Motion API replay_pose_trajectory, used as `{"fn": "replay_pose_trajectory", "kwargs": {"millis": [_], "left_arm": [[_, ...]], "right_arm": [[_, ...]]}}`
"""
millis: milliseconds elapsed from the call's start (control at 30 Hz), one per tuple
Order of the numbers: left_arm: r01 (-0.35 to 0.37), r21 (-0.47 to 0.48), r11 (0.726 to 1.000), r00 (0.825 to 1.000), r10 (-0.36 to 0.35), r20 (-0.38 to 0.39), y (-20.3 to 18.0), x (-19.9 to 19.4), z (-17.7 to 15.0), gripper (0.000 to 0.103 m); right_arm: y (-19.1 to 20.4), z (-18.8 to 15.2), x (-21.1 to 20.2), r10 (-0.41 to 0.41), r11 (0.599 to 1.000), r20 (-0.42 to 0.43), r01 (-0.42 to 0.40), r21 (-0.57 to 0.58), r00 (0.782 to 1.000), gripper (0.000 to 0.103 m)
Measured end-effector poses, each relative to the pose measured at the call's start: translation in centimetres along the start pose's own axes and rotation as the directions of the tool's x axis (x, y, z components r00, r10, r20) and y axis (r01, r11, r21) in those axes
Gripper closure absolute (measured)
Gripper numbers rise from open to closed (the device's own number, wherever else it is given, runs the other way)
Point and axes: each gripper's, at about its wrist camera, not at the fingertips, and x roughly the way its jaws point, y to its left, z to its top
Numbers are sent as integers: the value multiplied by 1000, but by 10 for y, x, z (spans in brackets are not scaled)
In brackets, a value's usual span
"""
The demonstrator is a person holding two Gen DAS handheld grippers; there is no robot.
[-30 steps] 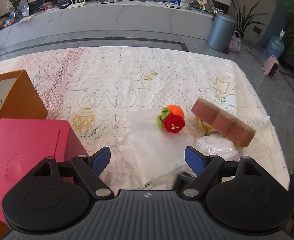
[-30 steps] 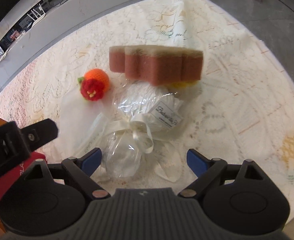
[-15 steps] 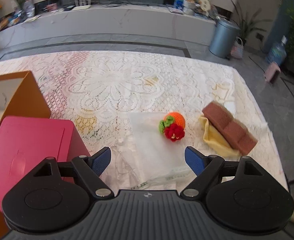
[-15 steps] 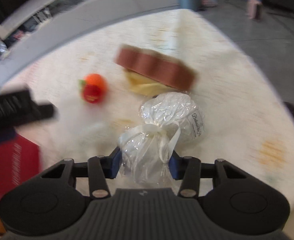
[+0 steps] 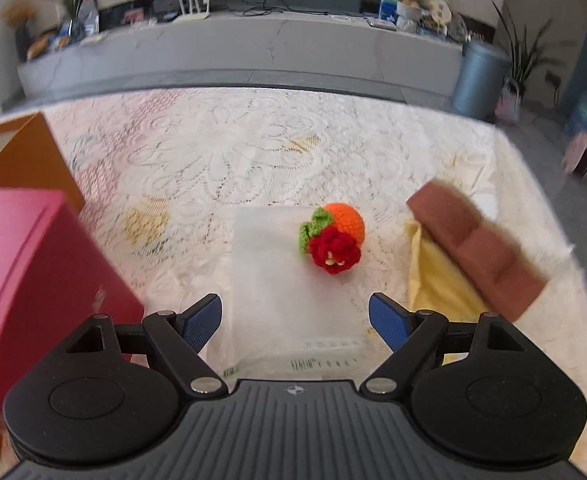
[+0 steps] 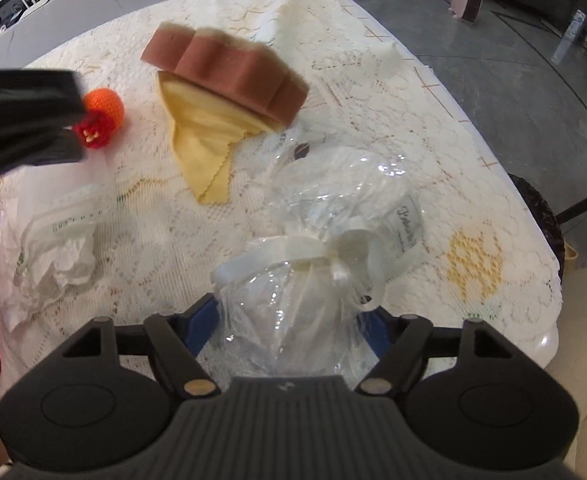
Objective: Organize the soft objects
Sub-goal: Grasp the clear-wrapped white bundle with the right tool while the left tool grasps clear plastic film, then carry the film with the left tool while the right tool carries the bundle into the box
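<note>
Right gripper (image 6: 289,330) at cellophane bundle, jaws opening.

The cellophane bundle (image 6: 325,240) lies on the near right of the lace-covered table (image 5: 221,152), its tail between the 2 pads (contact cannot be confirmed). Judged light, crinkly and slippery; the ribbon-tied neck is the firmest hold. The left gripper (image 5: 295,320) hangs spread and empty over a white plastic bag (image 5: 289,292), with the crocheted orange (image 5: 335,236), sponge (image 5: 473,248) and yellow cloth (image 5: 437,280) beyond.

Occluded, cropped and blurred regions, both wrist views.
Left tool (image 6: 21,120) hides part of crocheted fruit (image 6: 103,114); red box (image 5: 25,280) cropped; brown sponge (image 5: 477,248) blurred; wrapped bundle's (image 6: 333,248) label illegible.
</note>
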Motion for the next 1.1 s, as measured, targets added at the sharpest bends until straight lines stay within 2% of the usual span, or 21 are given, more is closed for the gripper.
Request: {"fn": "replay_pose_trajectory", "kwargs": {"millis": [167,233,267,300,333,367,433,500,567,633,733,833,1000,1067,1100], "left_arm": [[-46,20,999,999,46,-6,2,19,-6,8],[-38,26,999,999,38,2,6,21,-9,19],[-21,21,1000,1000,20,8,8,20,-10,40],[9,10,1000,1000,-9,13,11,18,-10,56],[40,-5,999,999,-40,10,14,17,-9,66],[57,-19,998,998,-57,9,16,15,-8,72],[64,-20,998,997,-64,37,19,7,-8,92],[63,3,998,995,-63,76,22,-7,-10,97],[92,19,996,989,-94,116,30,-24,-14,99],[109,100,989,982,-123,142,35,-41,-20,100],[177,209,962,967,-209,143,47,-64,-32,100],[263,287,921,945,-305,115,61,-79,-45,100],[226,377,898,938,-306,165,72,-92,-58,101],[210,377,902,937,-296,187,74,-93,-58,101],[183,377,908,940,-273,204,72,-92,-58,101]], "right_arm": [[-1,2,1,-10,1000,1,10,7,1000,26],[1,4,3,-16,1000,2,16,2,1000,25],[3,4,2,-21,1000,3,21,-1,1000,25],[3,4,2,-24,1000,3,24,-3,1000,25],[4,4,2,-23,1000,6,23,-7,1000,26],[3,4,1,-16,1000,9,16,-7,1000,27],[2,3,0,-5,1000,11,5,5,1000,27],[1,3,1,-12,1000,9,12,5,1000,27],[3,3,1,-15,1000,8,15,-1,1000,27],[3,2,1,-14,1000,9,14,-3,1000,27],[2,2,1,-6,1000,11,6,-1,1000,27],[1,1,1,-6,1000,8,6,0,1000,27],[3,1,0,-8,1000,4,8,-6,1000,27],[2,0,0,-1,1000,14,1,-3,1000,29],[-1,0,-2,9,1000,34,-9,5,999,34]]}}
